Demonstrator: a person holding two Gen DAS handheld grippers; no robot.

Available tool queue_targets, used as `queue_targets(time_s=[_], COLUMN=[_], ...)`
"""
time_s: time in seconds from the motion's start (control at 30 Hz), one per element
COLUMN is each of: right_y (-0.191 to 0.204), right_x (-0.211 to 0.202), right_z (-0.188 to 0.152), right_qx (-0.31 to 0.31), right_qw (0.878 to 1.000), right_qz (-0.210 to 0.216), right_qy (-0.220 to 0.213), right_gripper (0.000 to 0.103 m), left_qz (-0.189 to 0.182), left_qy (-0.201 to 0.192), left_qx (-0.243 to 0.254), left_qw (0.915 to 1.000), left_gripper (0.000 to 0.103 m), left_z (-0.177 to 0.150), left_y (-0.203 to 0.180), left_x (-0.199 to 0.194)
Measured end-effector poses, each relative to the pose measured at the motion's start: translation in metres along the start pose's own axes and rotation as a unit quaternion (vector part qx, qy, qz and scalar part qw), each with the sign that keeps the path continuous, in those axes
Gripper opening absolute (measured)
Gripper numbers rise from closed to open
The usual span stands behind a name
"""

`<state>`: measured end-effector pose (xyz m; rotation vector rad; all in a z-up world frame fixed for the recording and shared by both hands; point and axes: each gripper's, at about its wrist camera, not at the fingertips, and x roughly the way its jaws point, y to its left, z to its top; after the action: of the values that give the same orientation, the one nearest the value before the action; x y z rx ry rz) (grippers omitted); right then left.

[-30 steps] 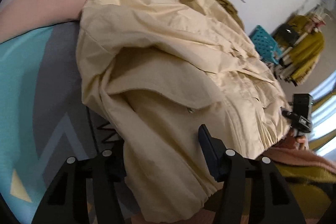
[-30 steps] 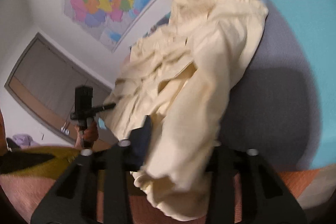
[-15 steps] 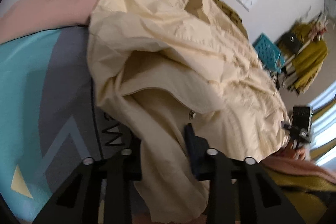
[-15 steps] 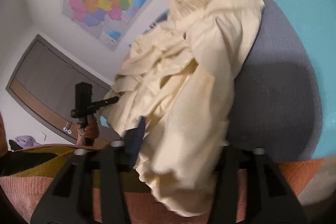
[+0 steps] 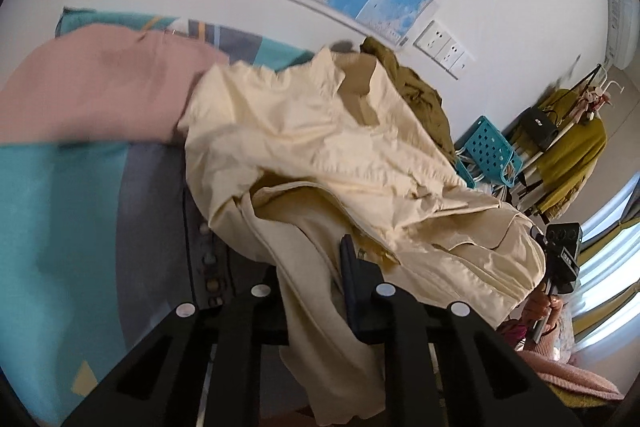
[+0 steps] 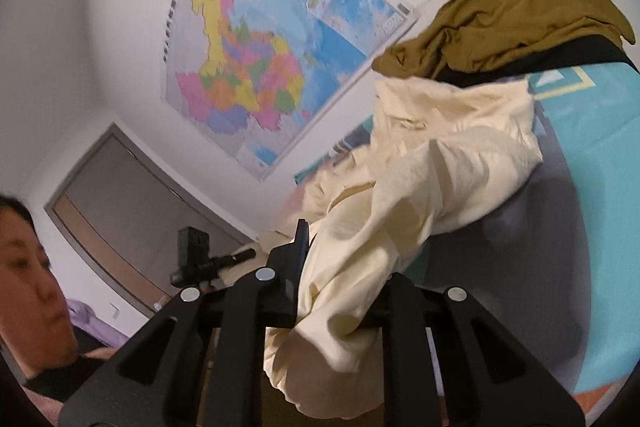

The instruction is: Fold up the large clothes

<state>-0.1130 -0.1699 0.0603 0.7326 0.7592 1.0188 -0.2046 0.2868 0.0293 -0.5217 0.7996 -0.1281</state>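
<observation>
While both jaws close, left gripper (image 5: 310,291) and right gripper (image 6: 340,291) clamp cream jacket (image 5: 320,143) hem (bunched), grey-teal bedspread (image 5: 60,207) bare beside.

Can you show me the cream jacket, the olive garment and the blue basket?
cream jacket (image 5: 304,131), left wrist view, on its spread upper panel.
olive garment (image 6: 500,23), right wrist view, on the middle of the heap.
blue basket (image 5: 486,147), left wrist view, on its perforated side.

Right tongs (image 6: 332,291) closing on cream jacket (image 6: 420,203)
</observation>
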Motion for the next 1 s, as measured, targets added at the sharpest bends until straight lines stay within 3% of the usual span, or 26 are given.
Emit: queue_targets(time_s=[0.37,1.0], right_y=[-0.002,-0.033], right_x=[0.026,0.066], right_z=[0.056,0.124], right_qx=[0.008,0.065], right_qw=[1.0,0.997], right_qz=[-0.011,-0.042], right_qy=[-0.013,-0.008], right_gripper=[0.015,0.016], left_qz=[0.017,0.063], left_qy=[-0.003,0.026], left_qx=[0.008,0.009], left_qw=[0.9998,0.9976], left_gripper=[0.013,0.012], left_z=[0.058,0.138], left_y=[-0.003,-0.005], left_x=[0.001,0.032])
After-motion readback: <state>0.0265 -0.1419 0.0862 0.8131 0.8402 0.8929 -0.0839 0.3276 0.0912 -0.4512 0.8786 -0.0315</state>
